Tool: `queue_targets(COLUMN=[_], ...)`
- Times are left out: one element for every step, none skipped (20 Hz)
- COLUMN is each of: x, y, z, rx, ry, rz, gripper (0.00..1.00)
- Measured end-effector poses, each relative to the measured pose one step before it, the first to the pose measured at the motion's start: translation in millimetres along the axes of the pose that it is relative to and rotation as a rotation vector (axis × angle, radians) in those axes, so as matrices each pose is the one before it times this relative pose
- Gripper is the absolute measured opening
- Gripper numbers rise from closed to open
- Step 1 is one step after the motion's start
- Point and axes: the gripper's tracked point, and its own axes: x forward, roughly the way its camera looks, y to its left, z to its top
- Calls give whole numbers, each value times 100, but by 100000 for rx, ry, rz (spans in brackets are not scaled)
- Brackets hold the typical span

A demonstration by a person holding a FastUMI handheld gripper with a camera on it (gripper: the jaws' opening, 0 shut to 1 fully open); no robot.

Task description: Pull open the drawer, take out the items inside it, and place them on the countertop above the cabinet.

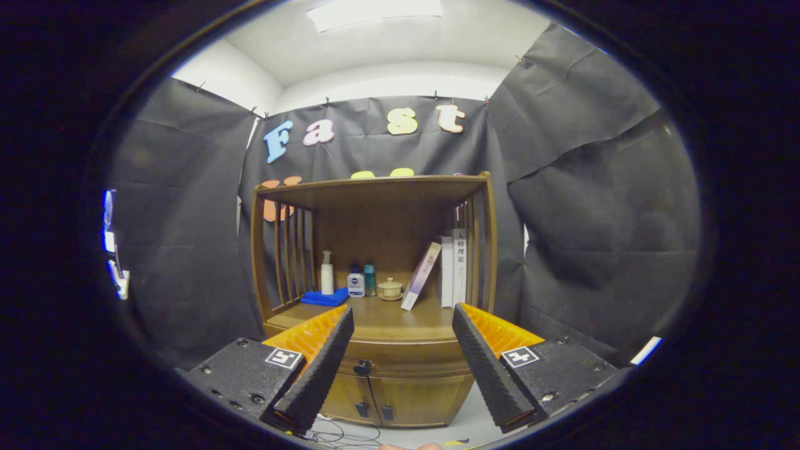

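Drawer (400,362): closed, set in the front of the wooden cabinet (381,350) just under the worktop (400,319), with a dark knob (362,367) at its middle. You see it between your two fingers and a little beyond their tips.

Gripper (403,315): your fingers (325,362) are spread wide and hold nothing; the drawer front and the worktop's edge show in the gap between them. They are apart from the cabinet, touching none of it.

Cabinet doors (387,400): two, below the drawer, both shut, each with a small dark handle near the centre seam.

Worktop: brown wood, under an open shelf frame with slatted sides and a flat top board (375,184).

Items standing on the worktop, toward the back, from your left to your right:
- blue cloth (325,297), folded flat;
- white pump bottle (327,275), upright, at the back of the cloth;
- small white bottle with a blue label (355,283), upright, just beside the cloth;
- teal bottle (370,278), upright, just beside the white one;
- small cream lidded pot (390,289);
- thin book (420,276), tilted, leaning toward the upright ones;
- upright white books (454,269), close to the right-hand slats.

Floor (462,425): pale, with thin dark cables (340,431) lying in front of the cabinet.

Whatever lies inside the drawer is hidden from you.
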Motion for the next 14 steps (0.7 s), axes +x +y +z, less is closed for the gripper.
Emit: queue_targets(x=[169,129,227,277,275,266,382,381,416,404,485,431,500,641], y=[190,439,354,477,245,251,147,128,244,391,320,335,379,314], z=[105,-140,-305,-447,-346,-564,-459,-589,-567,-837,-899,-860,-822,-816], rx=[91,243,207,203,157,-78,-181,-212,-53,-98,156,73,100,131], ry=[-719,-536,322,398,656,451,567,538,691,1354,1415,1645,1675,1293], rz=[73,516,686,834,276,500,-101,-17,1,367,468,703,609,689], gripper=[100,100,100,100,100,100,100,100,100,100,100,100,100,100])
